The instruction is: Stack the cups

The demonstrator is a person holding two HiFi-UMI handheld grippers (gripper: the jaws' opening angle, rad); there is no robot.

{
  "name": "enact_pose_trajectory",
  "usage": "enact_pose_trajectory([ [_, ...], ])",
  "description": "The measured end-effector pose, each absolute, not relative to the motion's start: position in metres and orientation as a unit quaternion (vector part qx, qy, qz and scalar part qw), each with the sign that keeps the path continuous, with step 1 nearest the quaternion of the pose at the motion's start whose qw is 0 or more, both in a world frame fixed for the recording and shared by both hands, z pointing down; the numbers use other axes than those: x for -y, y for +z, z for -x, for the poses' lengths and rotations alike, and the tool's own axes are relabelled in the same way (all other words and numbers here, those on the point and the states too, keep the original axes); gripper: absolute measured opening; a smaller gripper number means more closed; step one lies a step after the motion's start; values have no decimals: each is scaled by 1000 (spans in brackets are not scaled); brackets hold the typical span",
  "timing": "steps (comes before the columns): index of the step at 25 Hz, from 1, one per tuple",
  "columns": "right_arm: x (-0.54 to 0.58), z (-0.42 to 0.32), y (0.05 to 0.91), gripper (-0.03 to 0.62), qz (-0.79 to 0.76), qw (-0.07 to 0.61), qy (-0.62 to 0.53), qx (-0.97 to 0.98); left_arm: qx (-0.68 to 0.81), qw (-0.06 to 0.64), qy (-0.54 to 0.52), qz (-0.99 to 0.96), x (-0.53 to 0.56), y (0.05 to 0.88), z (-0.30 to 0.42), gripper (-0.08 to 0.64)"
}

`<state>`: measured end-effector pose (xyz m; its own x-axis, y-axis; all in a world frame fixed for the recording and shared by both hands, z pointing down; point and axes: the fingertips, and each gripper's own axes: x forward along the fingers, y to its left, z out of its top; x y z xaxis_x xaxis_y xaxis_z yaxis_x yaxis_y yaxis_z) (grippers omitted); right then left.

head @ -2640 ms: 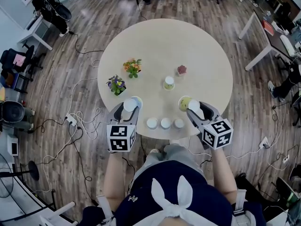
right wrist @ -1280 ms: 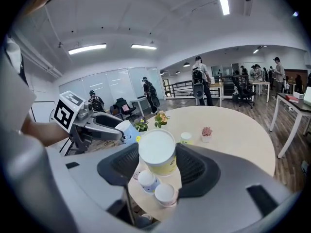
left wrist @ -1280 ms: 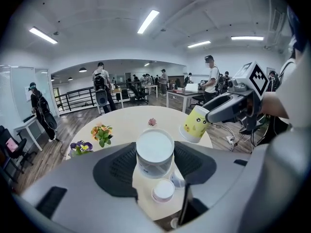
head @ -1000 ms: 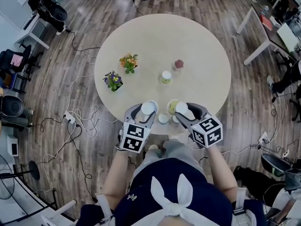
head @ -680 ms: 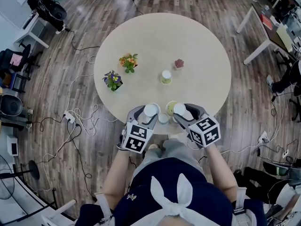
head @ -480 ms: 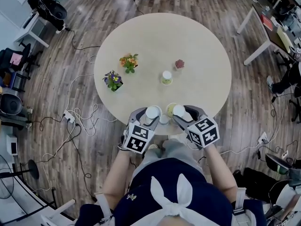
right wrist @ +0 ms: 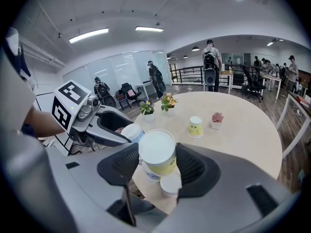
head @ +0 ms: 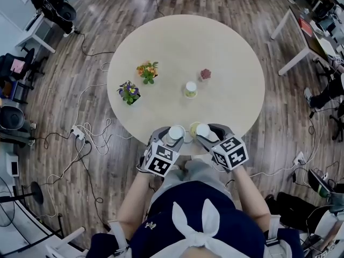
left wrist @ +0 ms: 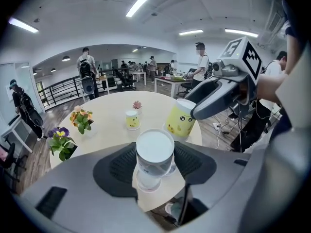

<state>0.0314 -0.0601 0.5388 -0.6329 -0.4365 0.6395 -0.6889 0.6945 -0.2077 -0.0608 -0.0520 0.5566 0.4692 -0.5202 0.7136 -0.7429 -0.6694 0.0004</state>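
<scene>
Everything below is placed relative to the round table (head: pixel 215 52).

- We're in an open office with a wood plank floor (head: pixel 64 95) all round the table.
- The tabletop is pale. Its far half and right side are bare.
- A white desk (head: pixel 301 39) stands off the right rim with a floor gap between.
- Black chairs and bags (head: pixel 54 7) sit well off the far-left rim.
- Loose cables (head: pixel 94 138) and a power strip (head: pixel 80 137) lie on the floor near the left rim, so it's cluttered there.
- People (right wrist: pixel 210 57) stand beyond the far side, well apart from the table.
- We see clear floor past the far rim.
- The left gripper (left wrist: pixel 154 161) is over the near rim, jaws clamped on a white cup (left wrist: pixel 154 152).
- The right gripper (right wrist: pixel 158 161) is just beside it, also over the near rim, jaws clamped on a yellow cup (right wrist: pixel 158 154).
- Both held cups are off the surface. Each gripper view shows its cup lined up over the edge cups (right wrist: pixel 170 184) standing at the near rim.
- An orange flower pot (head: pixel 148 71) and a purple flower pot (head: pixel 129 93) are left of centre. A small pink plant (head: pixel 205 74) is right of centre.
- A lone cup (head: pixel 190 89) stands upright near centre, beside the pink plant.
</scene>
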Motion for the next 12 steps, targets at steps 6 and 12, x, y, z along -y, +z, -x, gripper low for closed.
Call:
enact_pose_trajectory([
  [6, 62, -32, 541, 244, -320, 288, 223, 874, 365, 159, 360, -843, 48, 563, 58, 253],
  [12, 60, -34, 544, 244, -321, 293, 227, 871, 362, 162, 359, -845, 46, 566, 55, 253],
])
